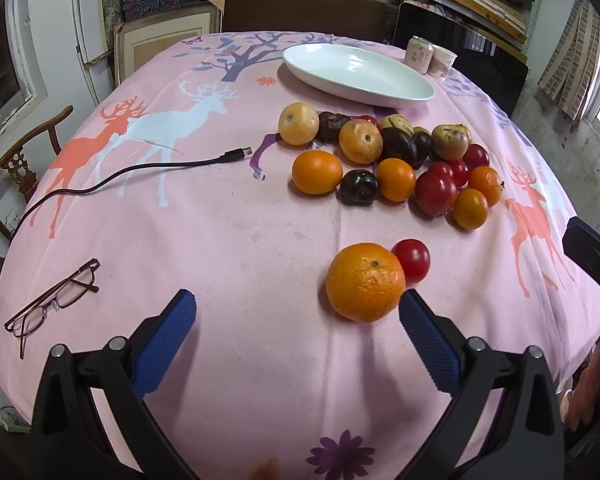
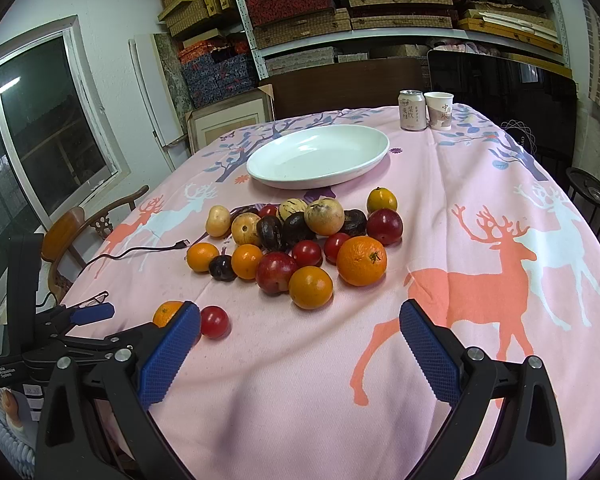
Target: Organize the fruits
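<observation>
orange (image 1: 365, 287) beside wide-open left fingers (image 1: 428, 344)

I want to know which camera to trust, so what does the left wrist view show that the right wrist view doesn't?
Only the left wrist view shows the whole eyeglasses. Only the right wrist view shows the window and the left gripper from outside, open. Both show the white dish, fruit pile, stray orange, can, paper cup and black cable.
</observation>
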`<action>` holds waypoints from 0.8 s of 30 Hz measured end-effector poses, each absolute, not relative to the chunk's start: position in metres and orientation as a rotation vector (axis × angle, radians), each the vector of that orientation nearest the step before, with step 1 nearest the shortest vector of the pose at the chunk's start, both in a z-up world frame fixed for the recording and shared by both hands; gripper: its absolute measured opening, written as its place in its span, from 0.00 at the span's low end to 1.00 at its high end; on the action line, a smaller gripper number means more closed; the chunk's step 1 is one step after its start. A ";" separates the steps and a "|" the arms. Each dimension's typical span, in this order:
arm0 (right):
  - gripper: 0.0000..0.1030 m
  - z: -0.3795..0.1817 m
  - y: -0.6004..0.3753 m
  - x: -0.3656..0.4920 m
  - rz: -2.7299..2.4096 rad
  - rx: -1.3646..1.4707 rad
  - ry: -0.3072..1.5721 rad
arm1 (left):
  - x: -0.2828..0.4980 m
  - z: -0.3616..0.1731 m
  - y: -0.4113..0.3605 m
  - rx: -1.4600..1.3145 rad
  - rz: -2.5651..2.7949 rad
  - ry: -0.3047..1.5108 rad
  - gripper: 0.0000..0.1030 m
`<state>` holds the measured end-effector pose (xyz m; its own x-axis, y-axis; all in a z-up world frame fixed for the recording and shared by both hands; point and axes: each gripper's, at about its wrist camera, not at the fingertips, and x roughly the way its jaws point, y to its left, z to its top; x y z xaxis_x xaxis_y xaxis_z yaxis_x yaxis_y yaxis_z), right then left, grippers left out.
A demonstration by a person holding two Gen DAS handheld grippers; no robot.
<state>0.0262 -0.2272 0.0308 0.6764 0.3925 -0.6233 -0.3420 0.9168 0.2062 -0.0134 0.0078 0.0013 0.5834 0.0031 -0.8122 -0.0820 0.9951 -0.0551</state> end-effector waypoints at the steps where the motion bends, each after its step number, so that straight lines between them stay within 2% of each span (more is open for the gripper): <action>1: 0.97 0.031 -0.227 0.026 0.414 0.075 0.717 | -0.014 0.001 0.008 -0.089 0.051 0.947 0.96; 24: 0.97 0.020 -0.232 0.033 0.409 0.101 0.748 | -0.003 -0.005 0.003 -0.021 -0.057 0.896 0.96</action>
<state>0.0335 -0.2318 0.0199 0.6586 0.3962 -0.6398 -0.3251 0.9166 0.2329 -0.0026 0.0026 -0.0053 0.6232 -0.0589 -0.7798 0.0413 0.9982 -0.0424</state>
